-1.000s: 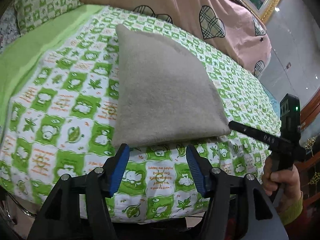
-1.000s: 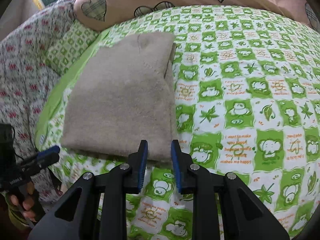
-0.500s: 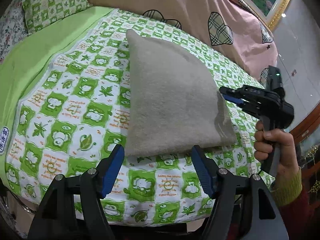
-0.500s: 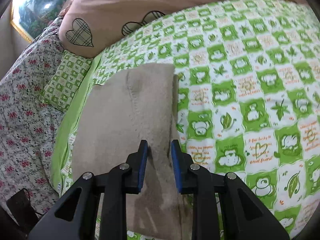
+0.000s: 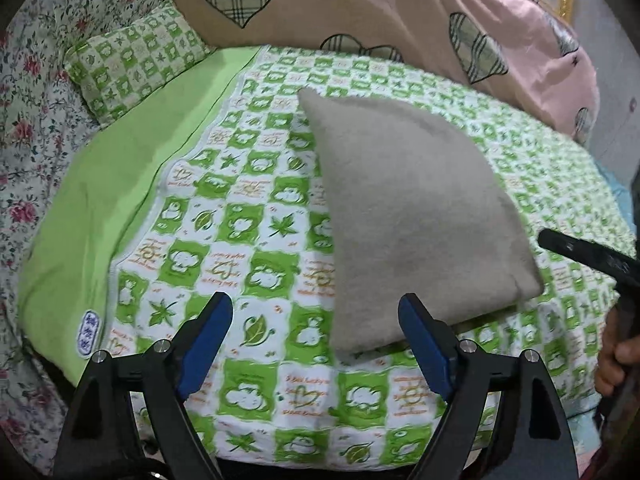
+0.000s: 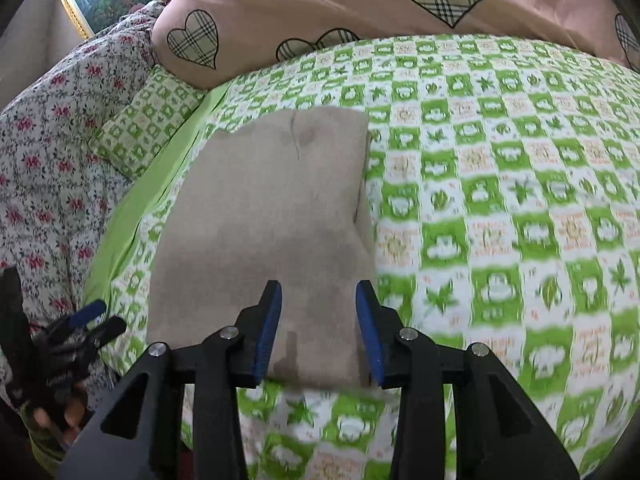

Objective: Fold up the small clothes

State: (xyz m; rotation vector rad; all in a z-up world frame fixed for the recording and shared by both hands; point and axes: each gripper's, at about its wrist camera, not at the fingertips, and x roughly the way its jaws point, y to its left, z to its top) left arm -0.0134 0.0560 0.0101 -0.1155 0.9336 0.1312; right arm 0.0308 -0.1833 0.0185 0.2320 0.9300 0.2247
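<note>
Almost nothing I can read here. The green checked bedsheet [image 5: 280, 216] carries orange lettering in some of its white squares, upside down from my left tool's camera and too blurred to make out. A small white oval label [image 5: 89, 333] with blue characters sits at the sheet's plain green border; those are too small to read. From my right tool's camera the sheet's print is only blur.

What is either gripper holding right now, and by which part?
Nothing. The left gripper and right gripper are both open and empty, at the near edge of the folded beige cloth, which lies free on the bed.
</note>
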